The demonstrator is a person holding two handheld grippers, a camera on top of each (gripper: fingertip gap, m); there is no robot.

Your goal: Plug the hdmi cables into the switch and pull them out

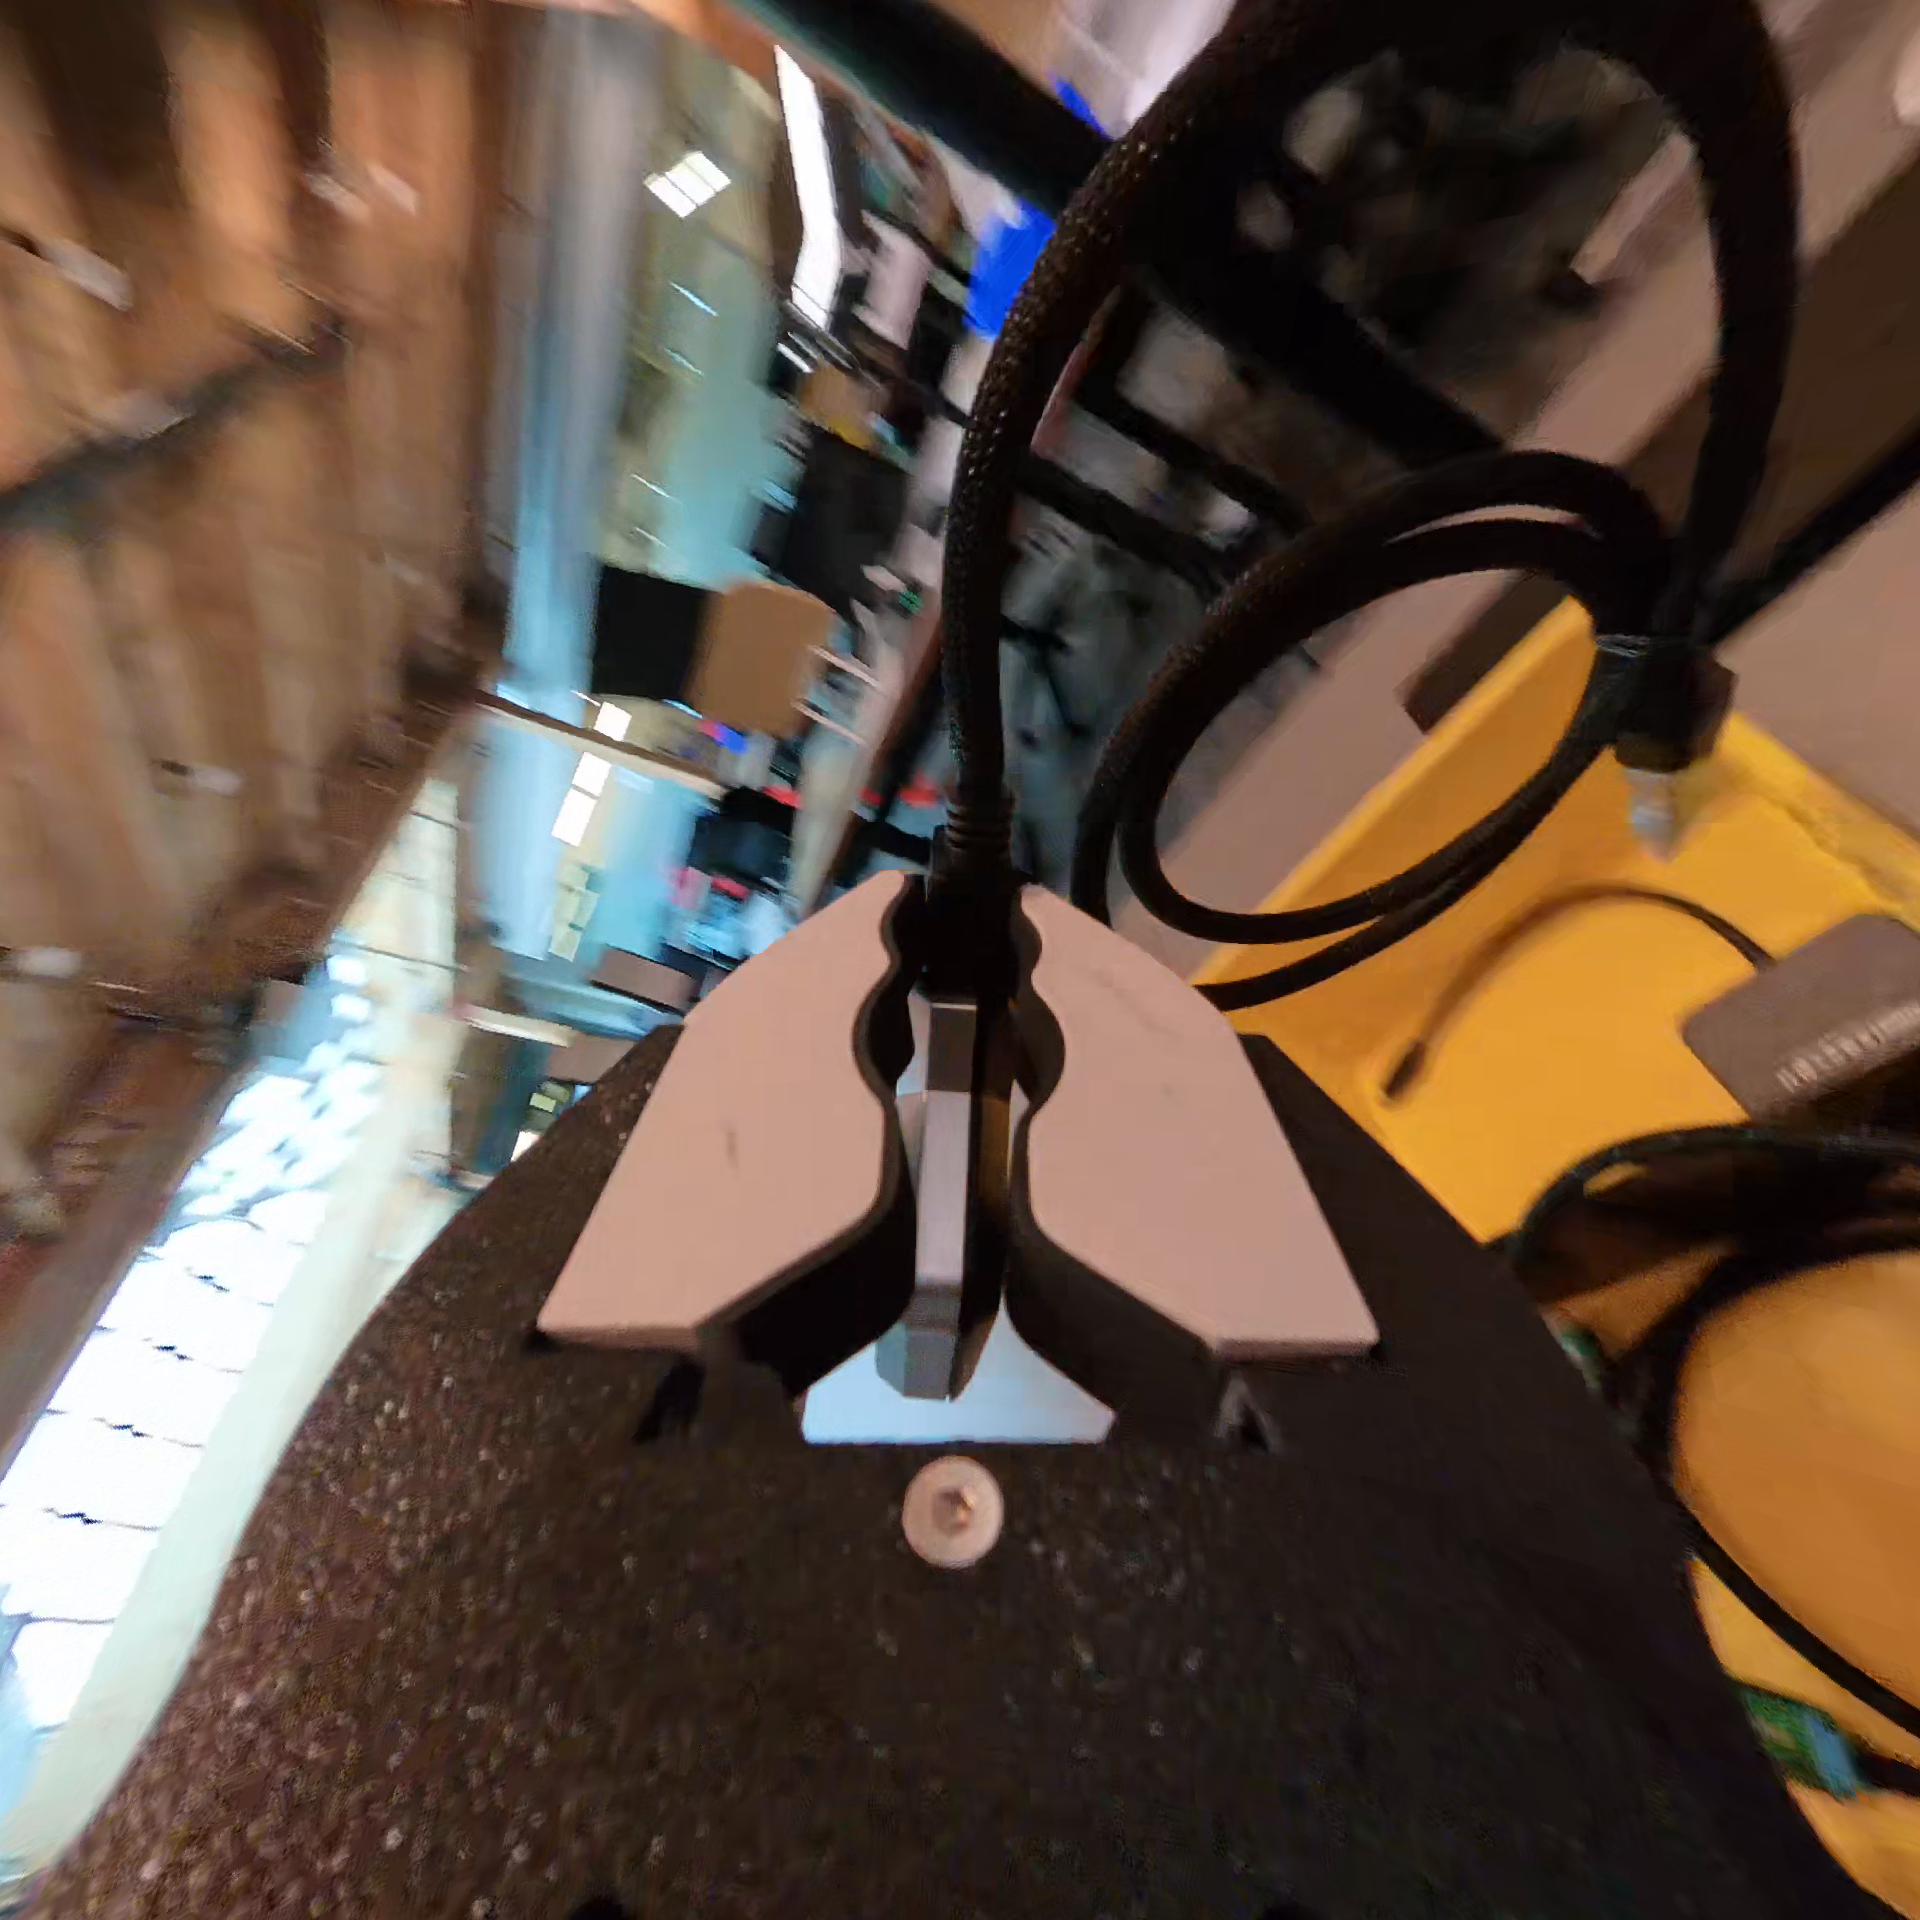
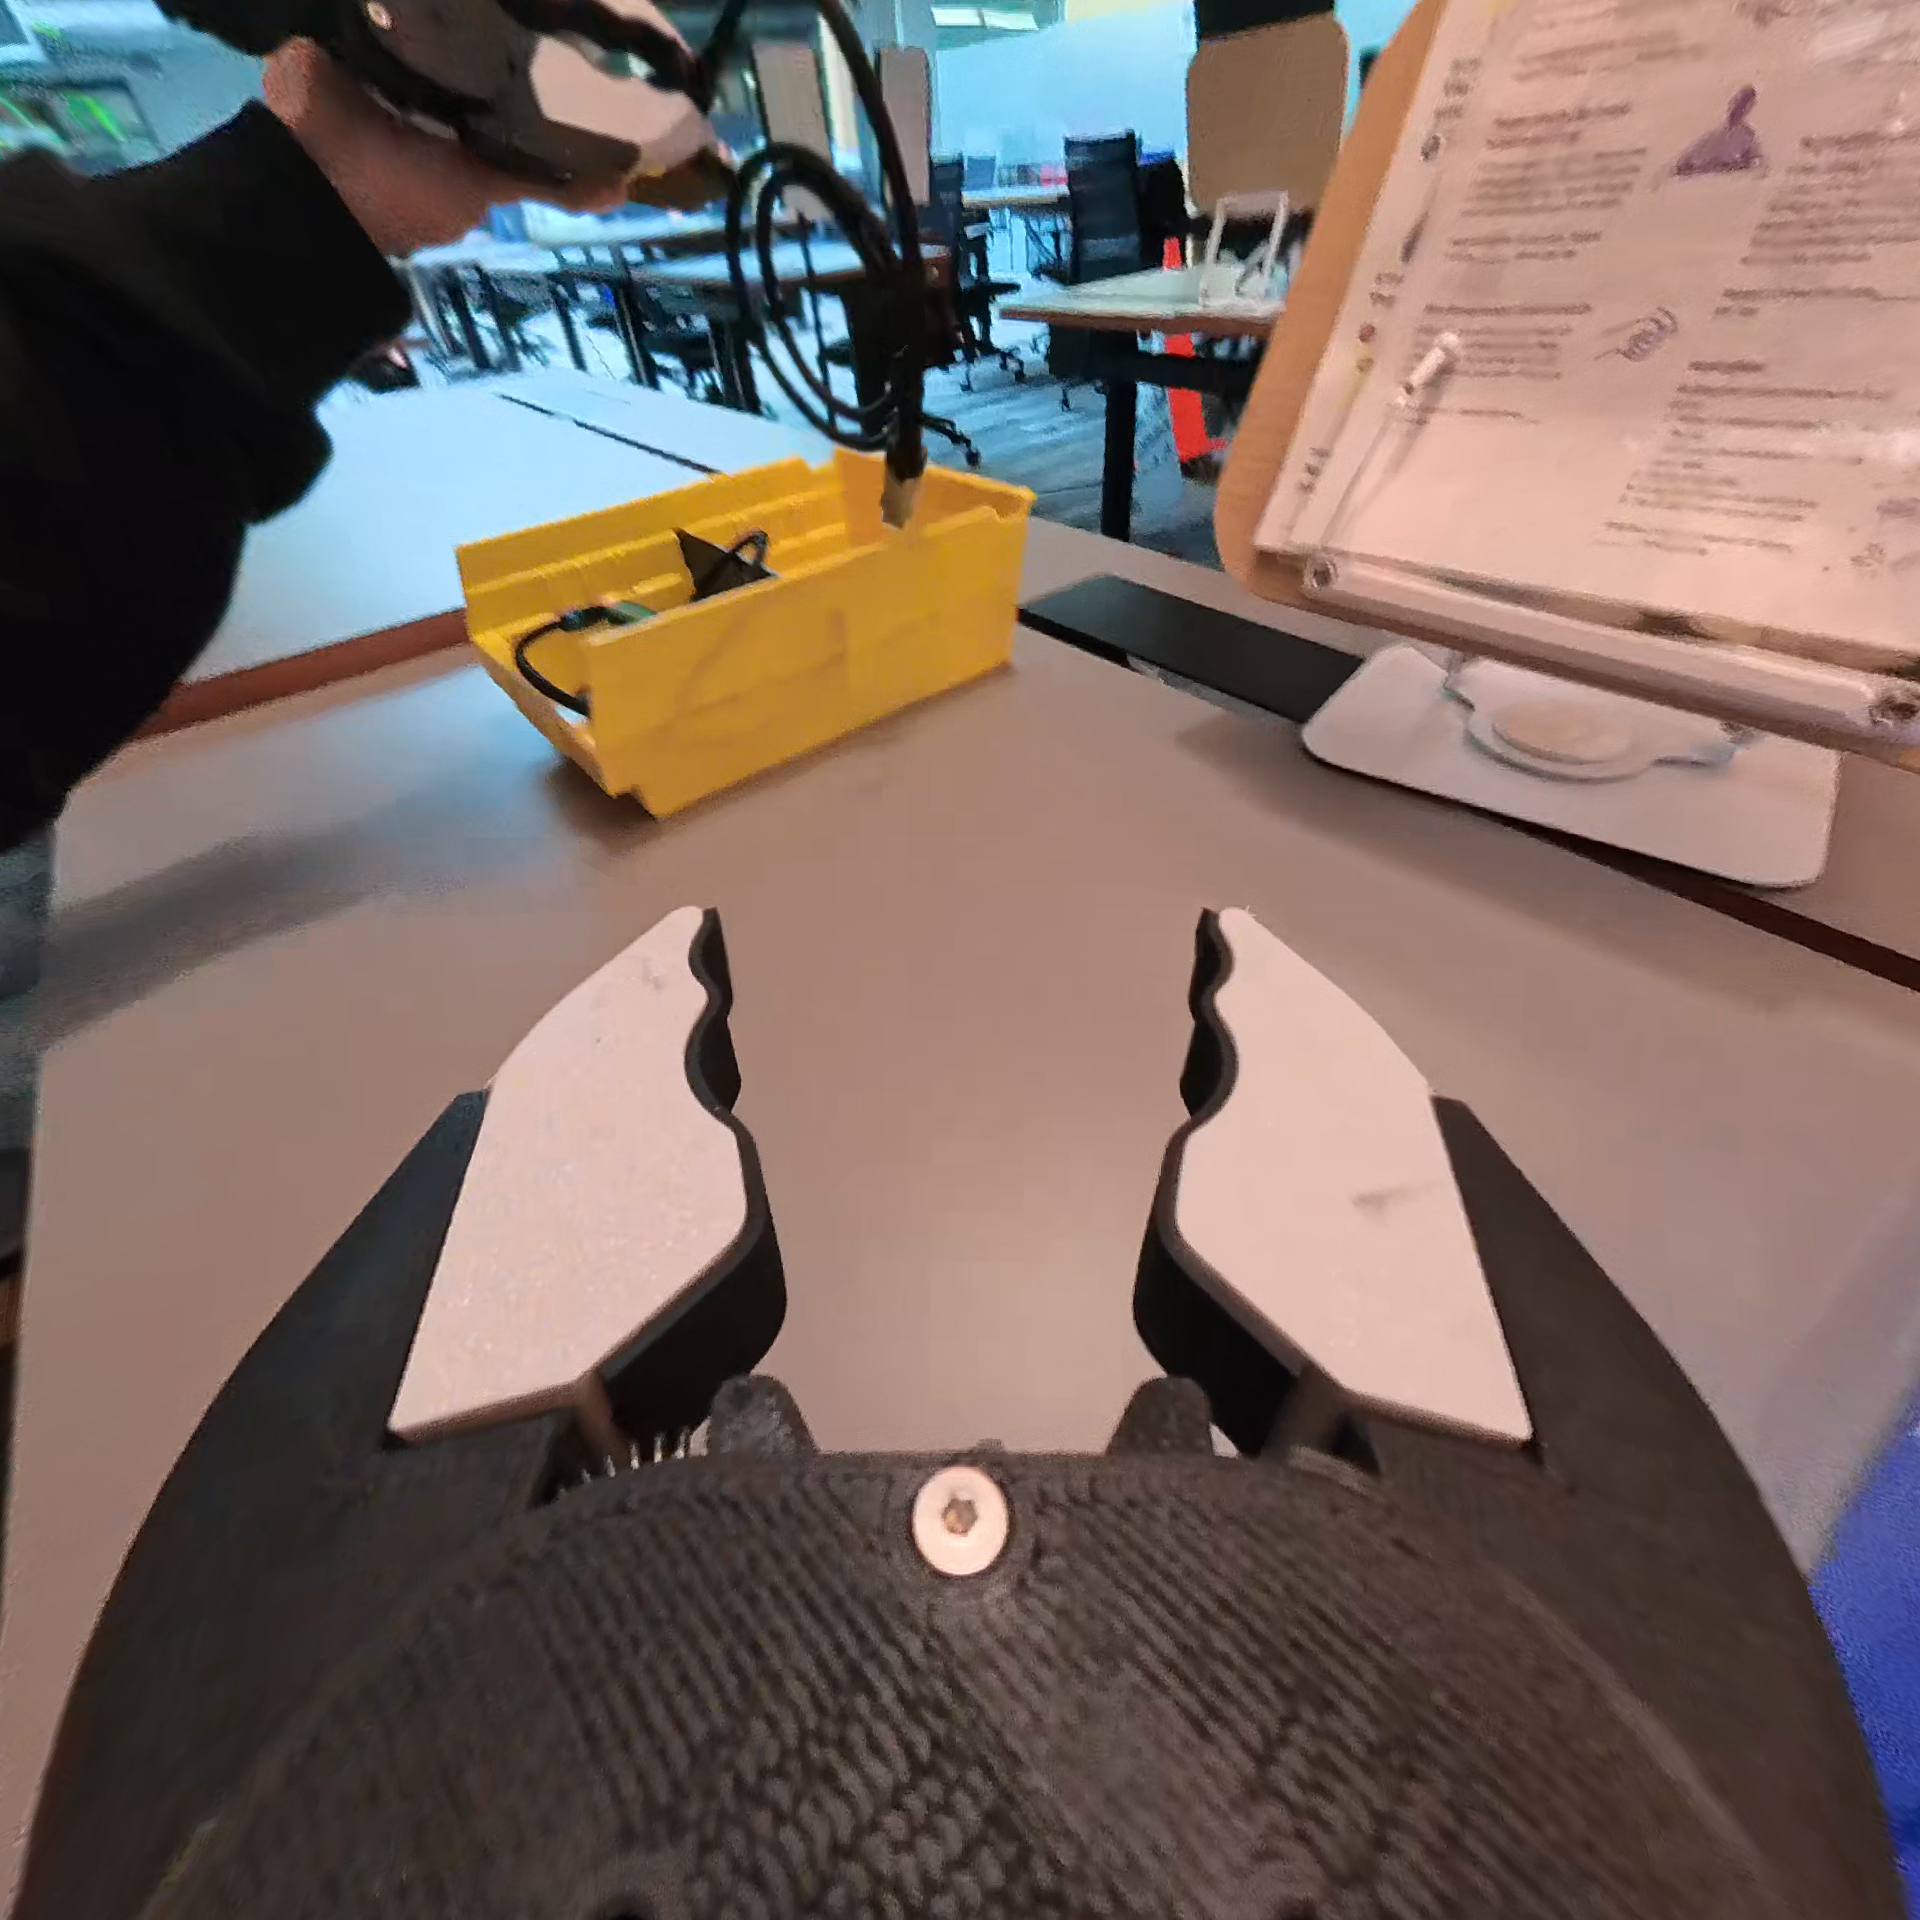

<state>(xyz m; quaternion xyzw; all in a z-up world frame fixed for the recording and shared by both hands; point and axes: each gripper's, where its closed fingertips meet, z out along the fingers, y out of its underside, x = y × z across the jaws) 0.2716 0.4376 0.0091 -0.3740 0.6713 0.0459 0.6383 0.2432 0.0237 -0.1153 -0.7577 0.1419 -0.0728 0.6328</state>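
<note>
My left gripper (image 1: 961, 914) is shut on the plug (image 1: 945, 1164) of a black braided hdmi cable (image 1: 977, 582), with the metal end pointing back toward the camera. The cable loops up, and its other plug (image 1: 1662, 748) dangles above the yellow bin (image 1: 1538, 997). A grey switch (image 1: 1829, 1008) with a thin black lead lies in the bin. In the right wrist view, the left gripper (image 2: 582, 94) is held high at top left and the dangling plug (image 2: 902, 488) hangs over the bin (image 2: 790, 665). My right gripper (image 2: 956, 935) is open and empty above the grey table (image 2: 935, 831).
A document stand (image 2: 1621, 343) on a white base (image 2: 1558, 769) stands at the right of the table. A person's dark sleeve (image 2: 156, 364) fills the left edge. More cables (image 2: 551, 644) lie in the bin. Desks and chairs stand beyond the table.
</note>
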